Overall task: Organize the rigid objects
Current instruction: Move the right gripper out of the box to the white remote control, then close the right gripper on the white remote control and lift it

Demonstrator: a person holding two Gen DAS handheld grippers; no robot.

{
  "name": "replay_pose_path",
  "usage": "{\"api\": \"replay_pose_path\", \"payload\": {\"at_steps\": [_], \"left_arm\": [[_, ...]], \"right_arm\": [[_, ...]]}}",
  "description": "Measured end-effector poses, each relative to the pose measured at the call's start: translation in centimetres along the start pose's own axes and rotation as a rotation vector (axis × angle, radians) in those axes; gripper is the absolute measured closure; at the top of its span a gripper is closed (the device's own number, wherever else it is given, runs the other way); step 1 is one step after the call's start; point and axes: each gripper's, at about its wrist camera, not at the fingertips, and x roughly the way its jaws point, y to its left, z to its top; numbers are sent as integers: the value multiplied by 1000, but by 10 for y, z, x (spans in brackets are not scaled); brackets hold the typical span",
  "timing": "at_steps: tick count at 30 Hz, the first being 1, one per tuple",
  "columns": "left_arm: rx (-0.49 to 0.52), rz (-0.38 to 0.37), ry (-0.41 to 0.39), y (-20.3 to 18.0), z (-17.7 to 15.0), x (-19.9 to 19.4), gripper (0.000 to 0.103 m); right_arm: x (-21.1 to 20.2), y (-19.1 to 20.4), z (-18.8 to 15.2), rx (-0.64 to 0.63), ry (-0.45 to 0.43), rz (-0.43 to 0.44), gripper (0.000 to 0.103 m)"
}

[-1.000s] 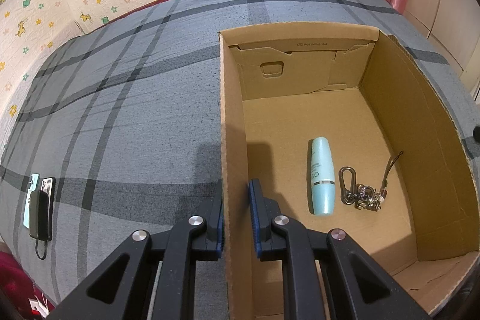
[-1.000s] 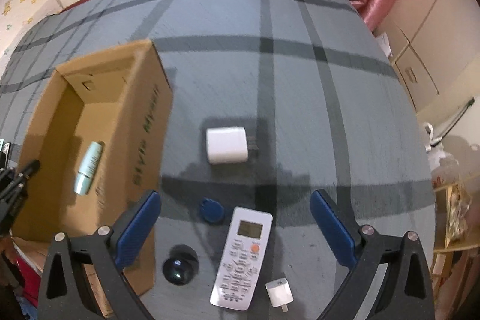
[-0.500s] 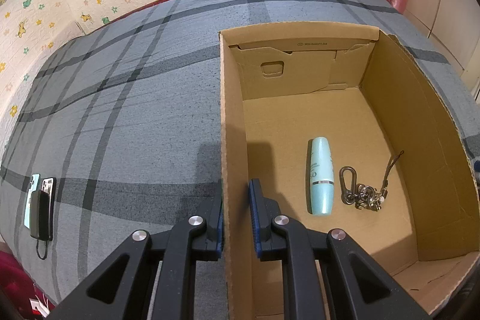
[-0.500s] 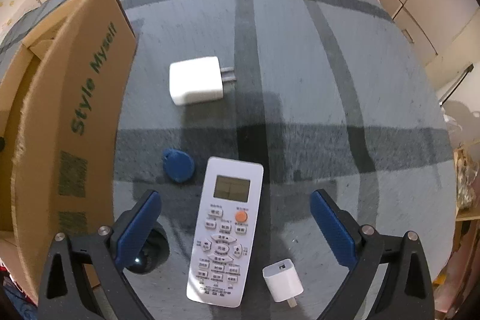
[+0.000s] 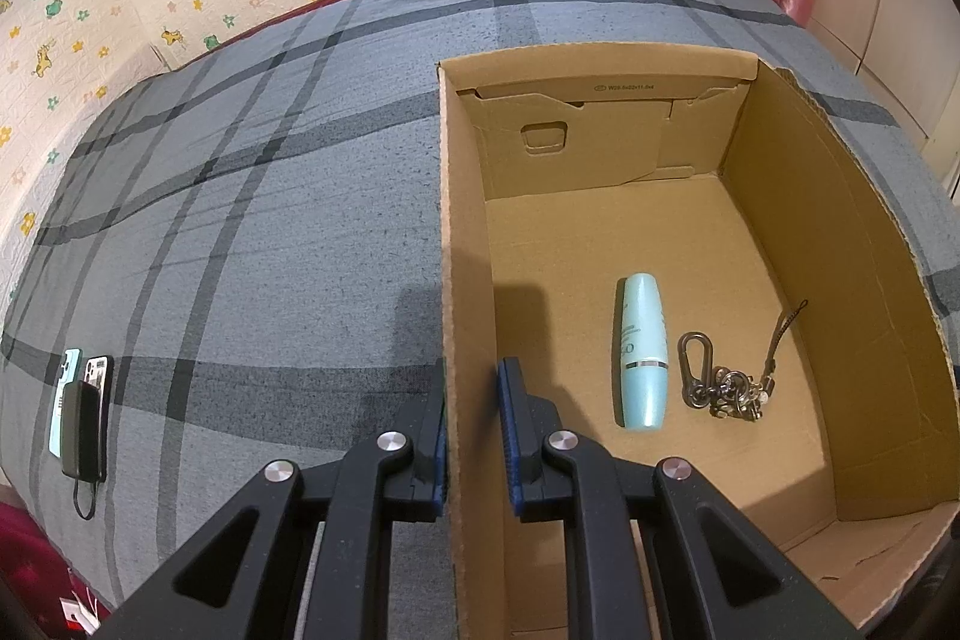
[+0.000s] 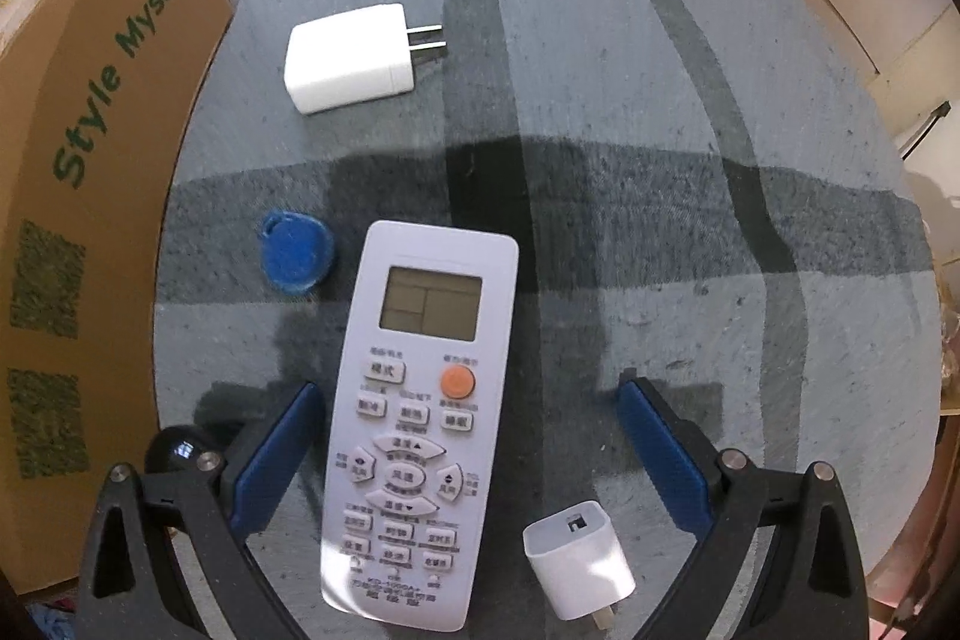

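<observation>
The right gripper (image 6: 465, 436) has dropped close over the bed (image 6: 630, 112) in the last second; the remote (image 6: 420, 424), small and distant before, now fills the view between its wide-open jaws. Nothing is held yet: the blue pads stand clear on both sides of the remote, the left pad near its edge, the right well apart. That suggests the remote is the next pick for the box (image 6: 78, 196), which stands at 9 o'clock.

Around the remote lie a blue tag (image 6: 297, 251) at 10 o'clock, a white charger (image 6: 354, 58) at 12, a small adapter (image 6: 579, 559) at 5, and a dark ball (image 6: 174, 451) behind the left finger.

The left gripper (image 5: 471, 436) has not moved: its jaws stay pinched on the box (image 5: 465, 220) wall, steadying it. Inside, at 2 o'clock from that gripper, lie a teal tube (image 5: 642, 349) and keys (image 5: 723, 382) just beside it.
</observation>
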Motion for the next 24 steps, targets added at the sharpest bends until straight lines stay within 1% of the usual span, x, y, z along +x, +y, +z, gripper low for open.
{"api": "replay_pose_path", "payload": {"at_steps": [7,9,11,12,13,14,15,24], "left_arm": [[-1,0,0,0,0,0,88],[-1,0,1,0,0,0,88],[-4,-2,0,-1,0,-1,88],[-5,-2,0,-1,0,-1,88],[-4,-1,-1,-1,0,-2,88],[-3,0,-2,-2,0,-2,88],[-3,1,-3,-2,-1,-2,88],[-3,1,-3,-1,-1,-2,88]], "right_arm": [[4,2,1,-4,0,-3,3],[3,4,2,-9,-2,-4,7],[2,7,0,-8,-8,0,17],[0,8,-1,-10,-11,6,28],[-3,11,-3,-13,-12,18,45],[-7,14,-4,-20,-10,47,52],[-9,17,-5,-26,-13,47,53],[-20,12,-9,-7,-35,66,54]]}}
